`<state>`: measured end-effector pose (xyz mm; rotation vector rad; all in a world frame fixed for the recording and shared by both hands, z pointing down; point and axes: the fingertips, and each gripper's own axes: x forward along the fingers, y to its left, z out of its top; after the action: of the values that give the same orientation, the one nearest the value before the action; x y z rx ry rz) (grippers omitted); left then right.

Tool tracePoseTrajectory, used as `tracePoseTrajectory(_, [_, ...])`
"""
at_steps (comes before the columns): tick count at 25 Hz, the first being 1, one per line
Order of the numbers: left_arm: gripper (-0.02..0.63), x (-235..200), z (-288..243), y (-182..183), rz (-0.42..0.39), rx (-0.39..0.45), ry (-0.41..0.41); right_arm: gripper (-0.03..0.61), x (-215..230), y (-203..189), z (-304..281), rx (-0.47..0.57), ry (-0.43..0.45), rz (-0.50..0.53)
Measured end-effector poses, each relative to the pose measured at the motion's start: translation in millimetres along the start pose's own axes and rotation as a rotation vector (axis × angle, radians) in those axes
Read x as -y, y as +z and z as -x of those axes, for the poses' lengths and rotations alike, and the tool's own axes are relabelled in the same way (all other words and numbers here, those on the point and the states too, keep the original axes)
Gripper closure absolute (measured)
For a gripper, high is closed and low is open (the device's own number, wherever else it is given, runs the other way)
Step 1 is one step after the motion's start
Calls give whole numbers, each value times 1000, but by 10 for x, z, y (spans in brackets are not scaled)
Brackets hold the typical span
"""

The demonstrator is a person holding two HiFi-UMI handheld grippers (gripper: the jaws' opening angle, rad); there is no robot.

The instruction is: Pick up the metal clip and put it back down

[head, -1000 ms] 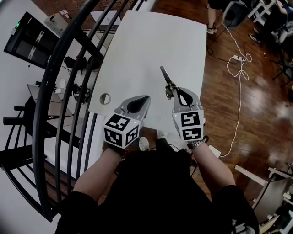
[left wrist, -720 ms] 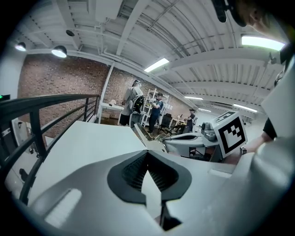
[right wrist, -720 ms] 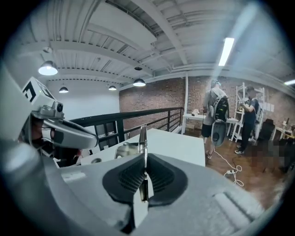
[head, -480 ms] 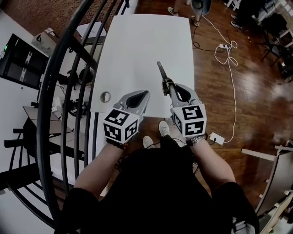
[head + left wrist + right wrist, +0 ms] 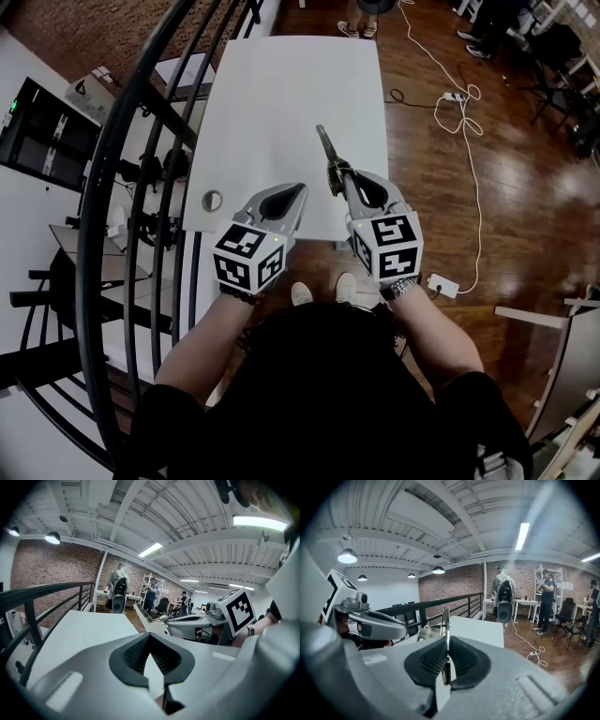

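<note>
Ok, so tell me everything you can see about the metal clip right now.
The metal clip is long, narrow and silvery, with a rounded shiny part beside the jaws. The right gripper is shut on its lower end, pads on both flat sides, so it sticks out beyond them over the white table. Nothing else seems to touch it; it looks lifted off the surface.

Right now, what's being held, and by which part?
The right hand-held gripper pinches the metal clip by its near end; the left hand-held gripper holds nothing.
</note>
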<state>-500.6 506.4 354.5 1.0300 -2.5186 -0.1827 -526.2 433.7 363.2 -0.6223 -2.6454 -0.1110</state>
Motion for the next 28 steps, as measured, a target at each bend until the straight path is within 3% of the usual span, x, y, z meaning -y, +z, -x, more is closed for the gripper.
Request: tracePoseTrajectory(28, [597, 454, -378, 96, -5, -1, 133, 583, 487, 18, 240, 44, 135, -8])
